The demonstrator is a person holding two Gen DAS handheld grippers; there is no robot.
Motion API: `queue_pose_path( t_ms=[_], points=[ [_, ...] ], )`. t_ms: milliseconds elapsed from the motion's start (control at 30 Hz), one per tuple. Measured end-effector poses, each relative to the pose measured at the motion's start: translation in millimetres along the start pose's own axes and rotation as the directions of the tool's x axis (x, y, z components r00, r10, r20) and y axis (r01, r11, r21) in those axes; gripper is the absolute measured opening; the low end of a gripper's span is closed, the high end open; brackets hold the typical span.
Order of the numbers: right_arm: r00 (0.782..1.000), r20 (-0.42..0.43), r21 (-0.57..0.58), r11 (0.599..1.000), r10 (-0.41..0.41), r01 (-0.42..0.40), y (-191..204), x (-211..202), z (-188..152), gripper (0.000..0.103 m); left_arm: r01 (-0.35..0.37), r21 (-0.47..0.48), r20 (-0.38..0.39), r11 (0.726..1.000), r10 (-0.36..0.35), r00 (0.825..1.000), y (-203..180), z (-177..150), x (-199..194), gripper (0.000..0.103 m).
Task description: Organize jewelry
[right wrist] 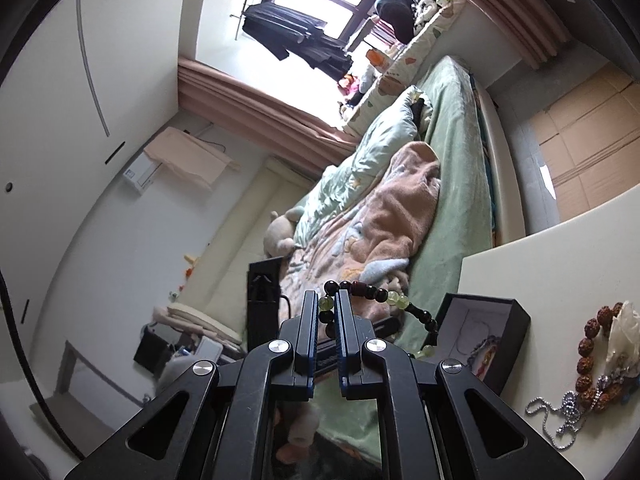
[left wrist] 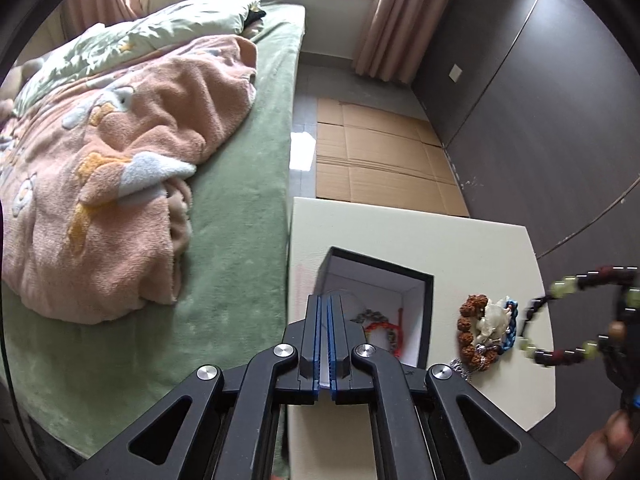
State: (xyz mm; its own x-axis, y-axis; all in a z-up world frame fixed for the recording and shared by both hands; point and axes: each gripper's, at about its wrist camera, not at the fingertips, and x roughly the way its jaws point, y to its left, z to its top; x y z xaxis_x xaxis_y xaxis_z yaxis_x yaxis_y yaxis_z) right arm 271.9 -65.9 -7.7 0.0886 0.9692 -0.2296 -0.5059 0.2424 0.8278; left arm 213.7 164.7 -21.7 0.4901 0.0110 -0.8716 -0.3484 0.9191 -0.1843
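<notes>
A black jewelry box [left wrist: 425,312] [right wrist: 518,320] with a white lining stands open on the cream table [left wrist: 400,232] [right wrist: 540,264]. A red cord bracelet [left wrist: 380,328] lies inside it. My left gripper [left wrist: 325,300] hangs over the box's left side, its pads a narrow slit apart with nothing between them. My right gripper [right wrist: 325,296] is shut on a bracelet of dark and pale green beads [right wrist: 384,294] [left wrist: 580,316], held in the air to the right of the box. Beside the box lie a brown seed bracelet [left wrist: 468,328] [right wrist: 588,344], a white carved piece [left wrist: 494,316] and a silver chain [right wrist: 560,408].
A bed with a green sheet [left wrist: 240,200] and a pink blanket [left wrist: 120,180] runs along the table's left edge. Flattened cardboard [left wrist: 380,152] covers the floor beyond the table. A dark wardrobe [left wrist: 540,120] stands on the right. A person's hand [left wrist: 600,440] shows at the lower right.
</notes>
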Motion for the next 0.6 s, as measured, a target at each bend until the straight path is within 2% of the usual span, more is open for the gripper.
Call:
queue_pose_path(
  t_ms=[33, 67, 100, 133, 167, 200, 267, 367, 400, 533, 600],
  points=[
    [1.0, -0.015, 0.008, 1.0, -0.018, 0.018, -4.1, 8.2, -1.8, 0.01, -0.001, -0.004, 0.005, 1.0, 0.001, 1.0, 2.6, -0.7, -1.9, 0.02],
    [0.999, -0.028, 0.018, 0.999, -0.036, 0.036, -9.3, 15.0, -3.6, 0.01, -0.001, -0.009, 0.012, 1.0, 0.001, 1.0, 5.5, -1.1, -4.1, 0.044],
    [0.997, -0.043, 0.033, 0.997, -0.063, 0.065, -15.9, 23.2, -5.8, 0.01, 0.005, -0.017, 0.023, 1.0, -0.005, 1.0, 8.8, -1.6, -7.6, 0.075],
    [0.993, -0.069, 0.049, 0.994, -0.093, 0.097, -23.6, 31.5, -7.9, 0.011, 0.013, -0.023, 0.033, 1.0, -0.012, 0.999, 10.9, -1.2, -10.0, 0.086],
    [0.988, -0.099, 0.069, 0.99, -0.117, 0.124, -31.1, 37.6, -10.2, 0.018, 0.019, -0.028, 0.048, 0.999, -0.017, 0.999, 12.6, -1.8, -13.5, 0.091],
    [0.982, -0.128, 0.093, 0.984, -0.139, 0.152, -38.0, 41.5, -13.0, 0.039, 0.017, -0.029, 0.059, 0.999, -0.015, 0.998, 14.1, -1.9, -17.0, 0.091],
    [0.975, -0.143, 0.131, 0.973, -0.17, 0.189, -48.6, 40.3, -16.0, 0.064, 0.014, -0.029, 0.064, 0.999, -0.012, 0.998, 16.2, -2.2, -20.8, 0.091],
    [0.979, -0.125, 0.135, 0.975, -0.161, 0.178, -48.2, 24.4, -13.5, 0.092, 0.06, -0.014, 0.053, 0.998, -0.059, 0.997, 13.5, -5.7, -23.0, 0.103],
    [0.98, -0.115, 0.132, 0.975, -0.165, 0.18, -46.9, 15.9, -11.7, 0.096, 0.08, -0.002, 0.055, 0.997, -0.08, 0.995, 10.6, -7.6, -24.9, 0.103],
    [0.976, -0.063, 0.123, 0.969, -0.207, 0.214, -46.4, -19.8, -4.2, 0.097, 0.102, 0.059, 0.074, 0.993, -0.107, 0.992, -7.3, -15.7, -30.8, 0.103],
    [0.972, -0.044, 0.125, 0.964, -0.231, 0.235, -49.8, -35.4, -1.2, 0.103, 0.122, 0.084, 0.073, 0.989, -0.128, 0.989, -17.6, -20.3, -31.9, 0.103]
  ],
)
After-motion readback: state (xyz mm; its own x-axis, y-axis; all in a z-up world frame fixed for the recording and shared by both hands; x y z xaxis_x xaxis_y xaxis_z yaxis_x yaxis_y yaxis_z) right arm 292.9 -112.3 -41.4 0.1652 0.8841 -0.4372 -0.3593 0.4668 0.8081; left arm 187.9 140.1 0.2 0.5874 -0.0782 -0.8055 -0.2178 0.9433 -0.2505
